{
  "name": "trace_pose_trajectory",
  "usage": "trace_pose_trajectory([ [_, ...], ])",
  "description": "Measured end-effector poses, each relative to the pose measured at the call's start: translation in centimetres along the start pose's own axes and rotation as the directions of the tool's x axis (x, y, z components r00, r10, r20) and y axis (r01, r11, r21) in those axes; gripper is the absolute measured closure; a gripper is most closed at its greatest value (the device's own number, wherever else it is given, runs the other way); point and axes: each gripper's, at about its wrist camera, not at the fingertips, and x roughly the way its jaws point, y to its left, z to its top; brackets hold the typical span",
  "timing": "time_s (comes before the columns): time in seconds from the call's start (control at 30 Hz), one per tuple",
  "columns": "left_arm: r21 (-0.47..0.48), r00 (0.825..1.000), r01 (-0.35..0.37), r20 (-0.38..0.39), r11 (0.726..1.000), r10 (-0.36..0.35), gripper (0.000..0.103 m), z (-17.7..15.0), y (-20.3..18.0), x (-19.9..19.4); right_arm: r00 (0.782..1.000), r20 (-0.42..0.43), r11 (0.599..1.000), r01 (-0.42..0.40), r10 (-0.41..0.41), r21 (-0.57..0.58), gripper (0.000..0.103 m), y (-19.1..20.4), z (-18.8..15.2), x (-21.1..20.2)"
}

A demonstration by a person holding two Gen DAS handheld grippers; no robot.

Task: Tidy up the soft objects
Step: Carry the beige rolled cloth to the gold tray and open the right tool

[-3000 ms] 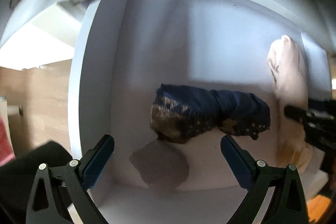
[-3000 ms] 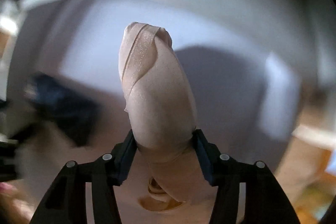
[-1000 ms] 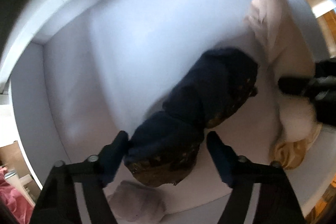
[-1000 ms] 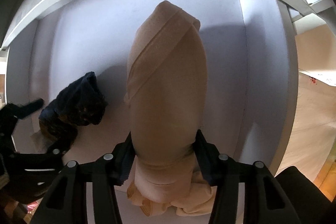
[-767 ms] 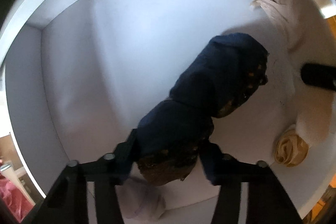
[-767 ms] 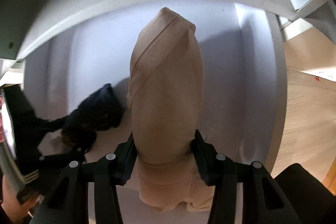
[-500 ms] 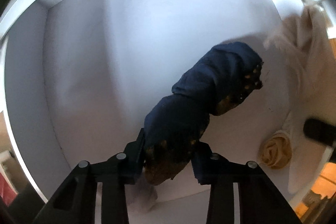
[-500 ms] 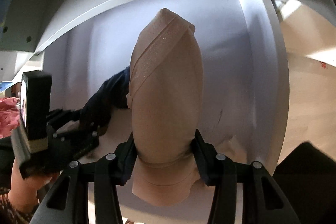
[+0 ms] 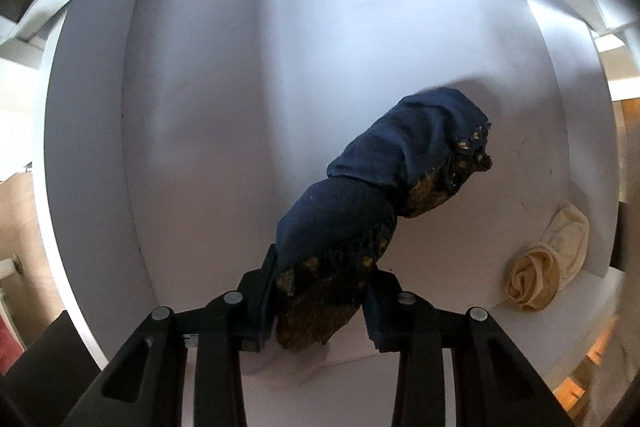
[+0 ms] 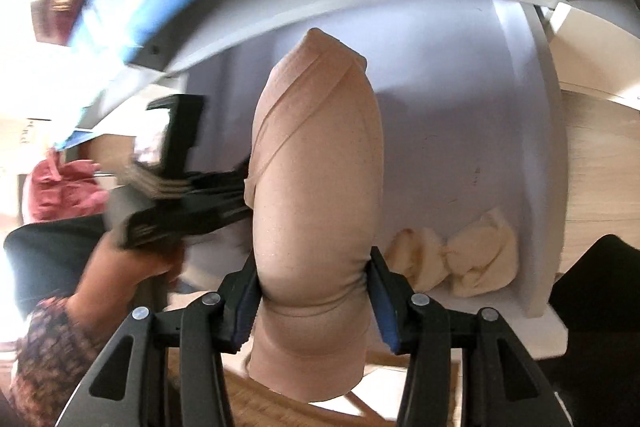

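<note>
- Two grippers each clamp one soft roll in front of a white cubby (image 9: 192, 131) with smooth, matte walls.
- The left gripper (image 9: 320, 291) has its fingers closed on the near end of a navy fabric roll (image 9: 384, 195). The knit is dark blue with mottled gold patches along its underside. The roll slants away from the fingers, up and to the right, into the cubby.
- The right gripper (image 10: 314, 291) has its fingers pressed into a beige fabric roll (image 10: 316, 187). It is smooth, fine-knit and bullet-shaped, wrapped by a diagonal band, and stands upright between the fingers.
- A cream rolled bundle (image 9: 548, 267), spiral at its end, lies right of the left fingers against the cubby's right wall.
- Bare cubby floor lies between the navy fabric roll and the cream rolled bundle; the space left of the left fingers is open up to the left wall.
- Pink cloth (image 10: 60, 187) shows, blurred, outside the cubby, far left of the right fingers.
</note>
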Motion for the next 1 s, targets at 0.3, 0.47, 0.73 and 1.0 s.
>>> trace_pose_trajectory([
  [0.3,-0.019,1.000,0.022,-0.003,1.000,-0.022,0.067,-2.0,-1.4,1.2,0.992,0.092,0.986,-0.076,0.090,-0.148,0.054,4.0,-0.6,-8.8],
  [0.47,-0.021,1.000,0.027,-0.004,0.999,-0.027,0.067,-2.4,-0.5,0.9,0.976,0.128,0.968,-0.147,0.175,-0.202,0.054,6.6,0.4,-13.2],
  [0.73,-0.027,0.999,0.040,0.002,0.999,-0.040,0.067,-2.7,0.3,2.0,0.954,0.278,0.974,-0.055,0.116,-0.218,0.054,9.7,8.9,-17.3],
  [1.0,-0.031,0.998,0.061,0.008,0.998,-0.061,0.067,-3.4,1.9,-1.0,0.948,0.315,0.990,0.081,-0.040,-0.118,0.054,10.5,17.3,-14.6],
])
